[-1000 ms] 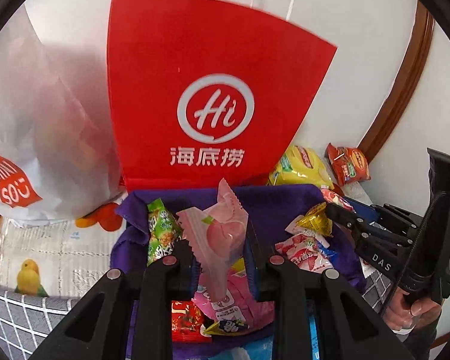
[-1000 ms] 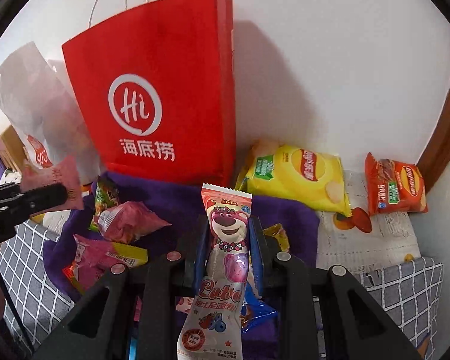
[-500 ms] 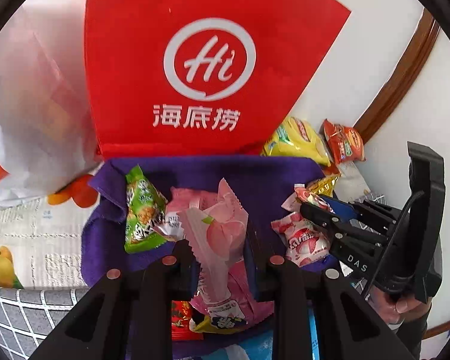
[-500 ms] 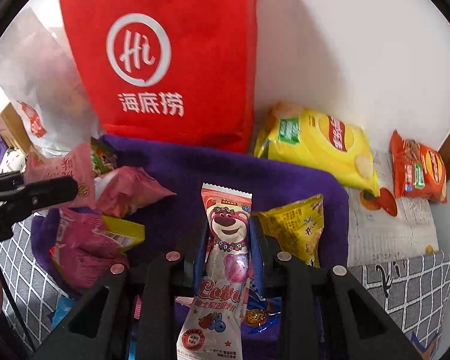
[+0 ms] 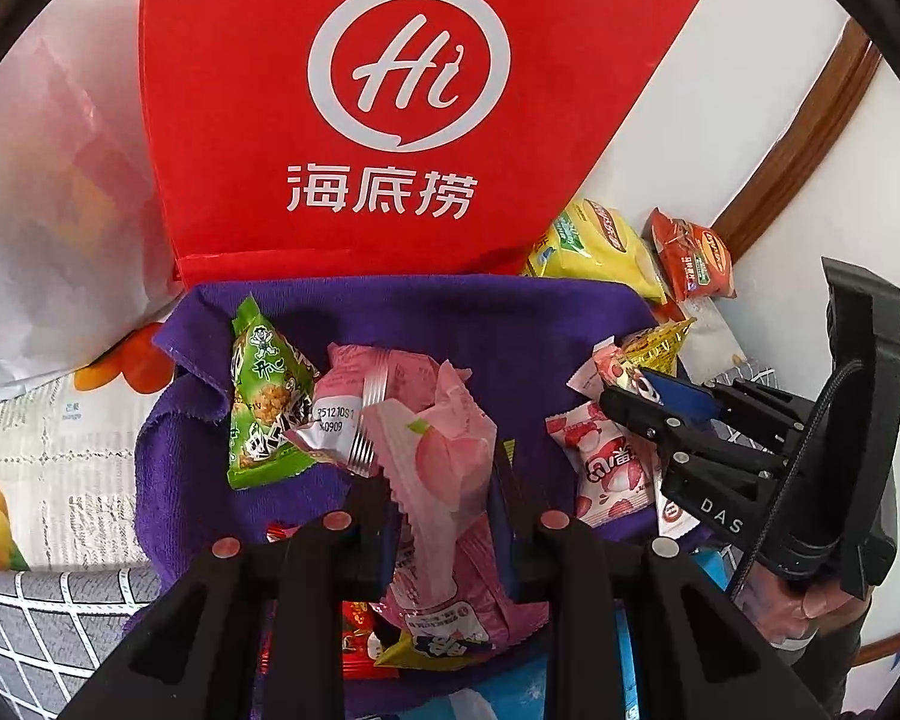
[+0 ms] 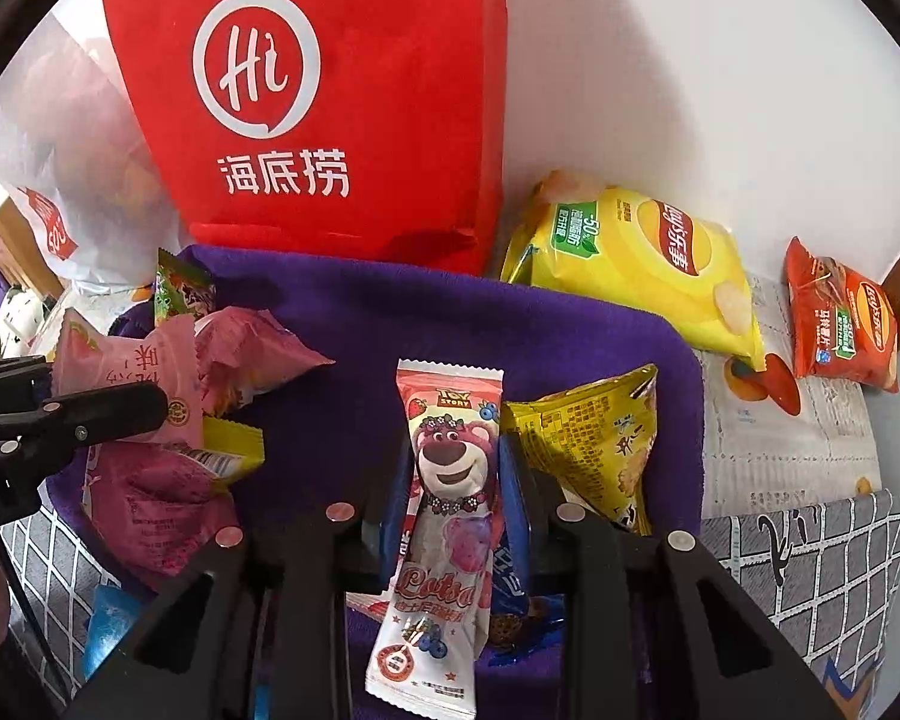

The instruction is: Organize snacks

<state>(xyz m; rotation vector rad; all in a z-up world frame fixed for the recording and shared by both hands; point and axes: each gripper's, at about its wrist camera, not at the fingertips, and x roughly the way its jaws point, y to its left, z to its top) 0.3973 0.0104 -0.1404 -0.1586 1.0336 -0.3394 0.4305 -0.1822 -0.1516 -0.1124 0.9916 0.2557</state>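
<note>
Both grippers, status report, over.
Left gripper shut on pink peach packet. Right gripper shut on Lotso bear packet. Both over purple cloth; nothing blocking.

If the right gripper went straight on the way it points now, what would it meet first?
Probably the purple cloth ahead of and below it, then the red paper bag standing at the cloth's far edge. The right gripper is shut on a pink bear-print snack packet, which would lead. Depth is unclear in the fisheye view.

Both grippers matte black plastic w/ round silver screw heads along the linkage bars. Right gripper (image 5: 642, 414) has white "DAS" lettering, black braided cable down its side; bit of the person's skin under its handle.
</note>
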